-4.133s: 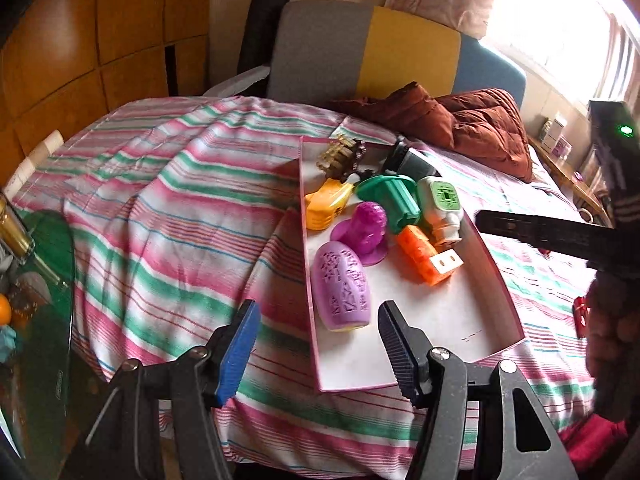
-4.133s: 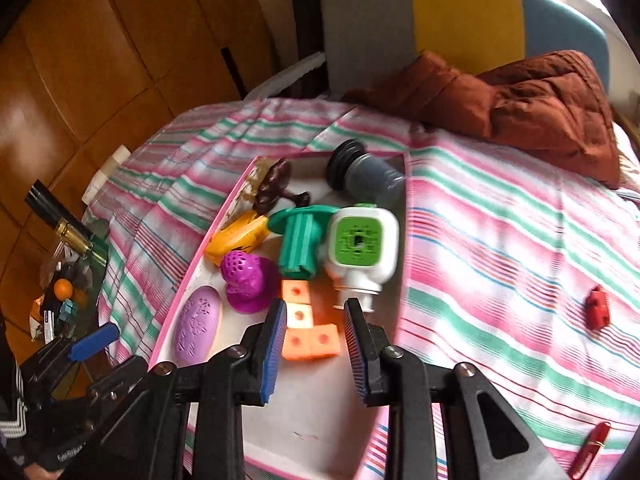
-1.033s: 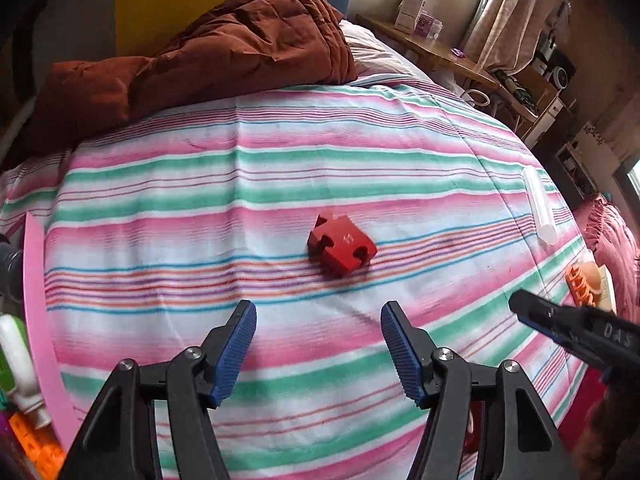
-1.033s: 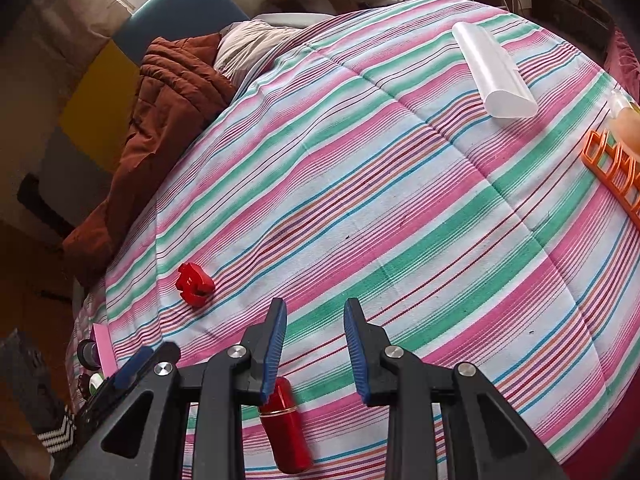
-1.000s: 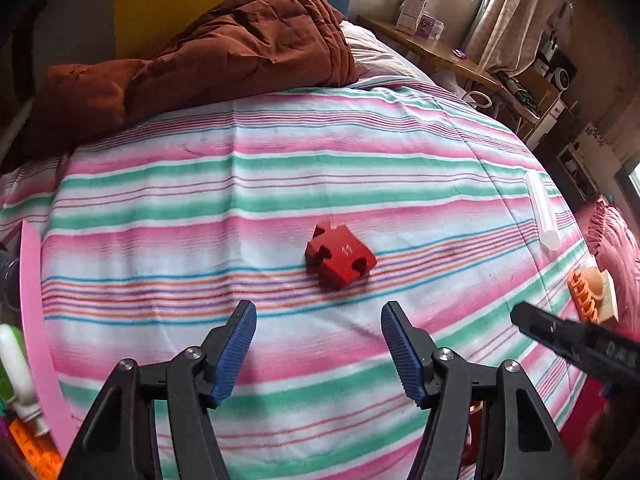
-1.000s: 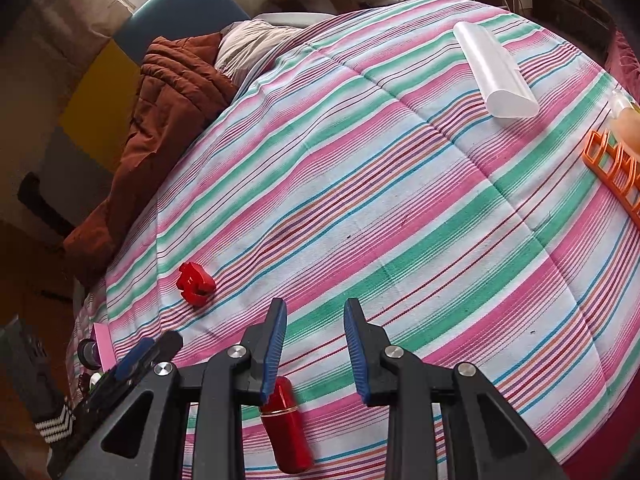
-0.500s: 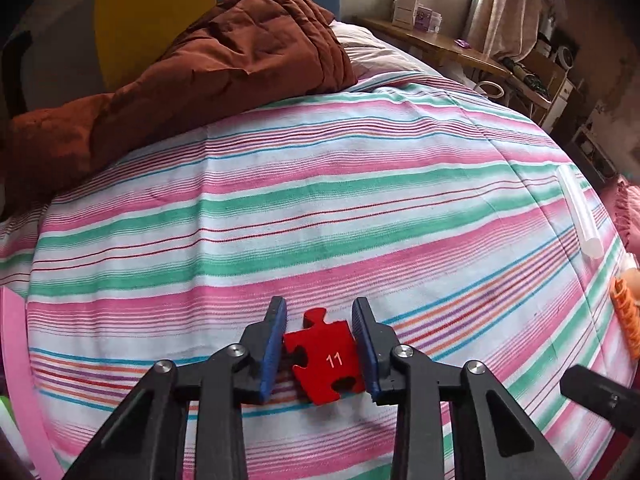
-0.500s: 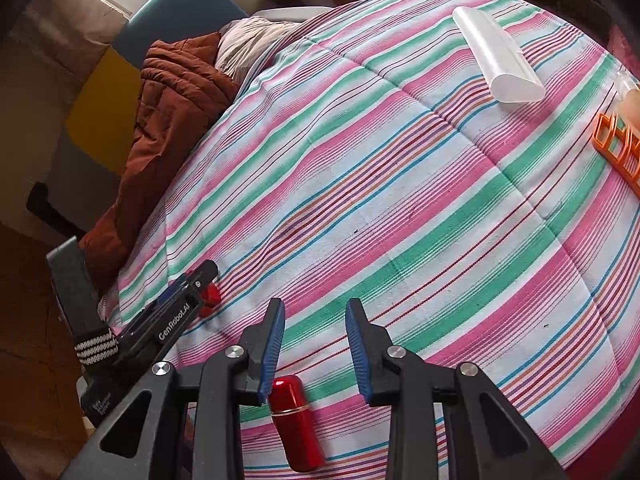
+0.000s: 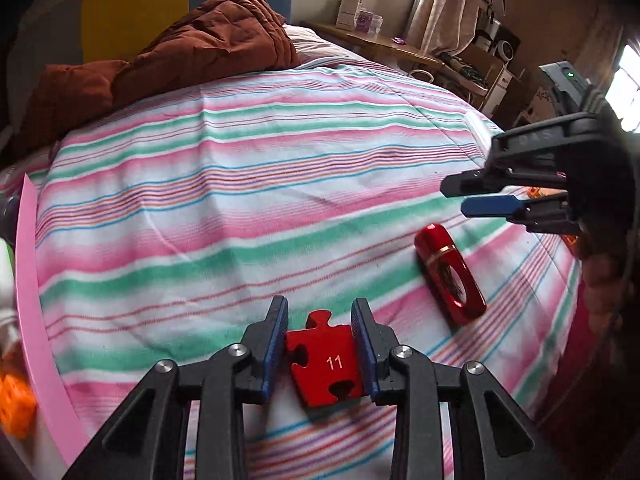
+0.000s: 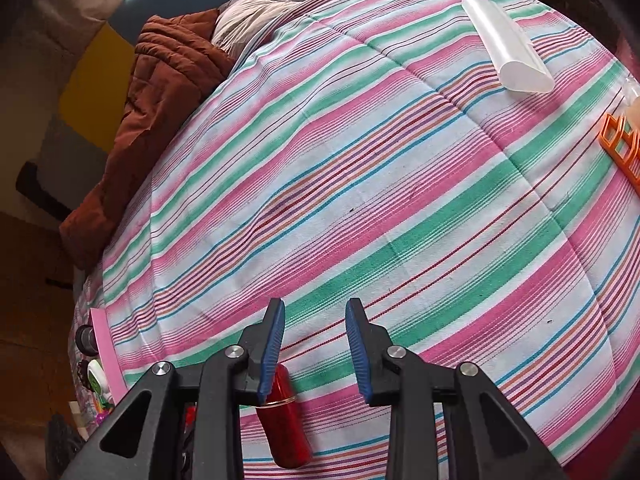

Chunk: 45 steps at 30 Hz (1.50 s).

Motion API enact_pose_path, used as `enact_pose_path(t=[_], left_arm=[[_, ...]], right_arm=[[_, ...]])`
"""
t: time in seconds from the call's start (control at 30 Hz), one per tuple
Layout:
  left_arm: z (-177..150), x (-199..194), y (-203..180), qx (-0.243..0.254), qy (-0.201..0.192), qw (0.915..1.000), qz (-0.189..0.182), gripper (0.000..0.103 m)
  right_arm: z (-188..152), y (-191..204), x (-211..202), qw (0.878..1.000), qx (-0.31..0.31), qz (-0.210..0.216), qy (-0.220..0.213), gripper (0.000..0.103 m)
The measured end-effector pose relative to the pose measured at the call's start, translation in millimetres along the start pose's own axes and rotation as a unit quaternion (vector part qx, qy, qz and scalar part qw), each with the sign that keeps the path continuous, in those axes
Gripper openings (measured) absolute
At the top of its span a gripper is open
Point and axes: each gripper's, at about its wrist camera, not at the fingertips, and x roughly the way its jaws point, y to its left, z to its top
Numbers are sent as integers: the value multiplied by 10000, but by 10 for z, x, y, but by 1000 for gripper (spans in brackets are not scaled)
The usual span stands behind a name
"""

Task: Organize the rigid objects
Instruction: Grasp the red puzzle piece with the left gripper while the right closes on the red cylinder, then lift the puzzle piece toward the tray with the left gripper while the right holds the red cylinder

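Observation:
A red puzzle piece (image 9: 325, 362) marked 11 sits between the blue pads of my left gripper (image 9: 320, 320), which is shut on it just over the striped bedcover (image 9: 248, 184). A glossy red tube (image 9: 450, 276) lies on the cover to the right of it. My right gripper (image 9: 468, 196) hovers above and beyond that tube. In the right wrist view the right gripper (image 10: 314, 320) stands open a narrow way with only cover between its fingers. The red tube (image 10: 286, 424) shows below its left finger, partly hidden by it.
A pink tray edge (image 9: 34, 312) with an orange toy (image 9: 14, 406) runs along the left. A brown quilt (image 9: 192, 56) lies at the head of the bed. A white tube (image 10: 508, 52) and an orange rack (image 10: 624, 144) lie far right. A hand (image 9: 600, 280) holds the right gripper.
My left gripper moved forward over the puzzle piece and shut on it. The right gripper stayed almost still above the red tube.

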Motion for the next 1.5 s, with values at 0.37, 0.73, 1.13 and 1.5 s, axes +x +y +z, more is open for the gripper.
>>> enact_pose_path(t=[0.37, 0.73, 1.13, 1.5], left_arm=[[-147, -104, -70, 55, 184, 9996, 213, 56], [-294, -88, -189, 559, -164, 9945, 866, 33], [-436, -195, -114, 375, -341, 9959, 750, 33], [-480, -227, -67, 308, -408, 9966, 641, 33]], right_arm=[[6, -37, 63, 9997, 29, -240, 62, 31], [-23, 43, 84, 9994, -230, -205, 181, 31], [-306, 360, 124, 9931, -890, 227, 733, 31], [-698, 757, 94, 9601, -2583, -361, 1005, 33]])
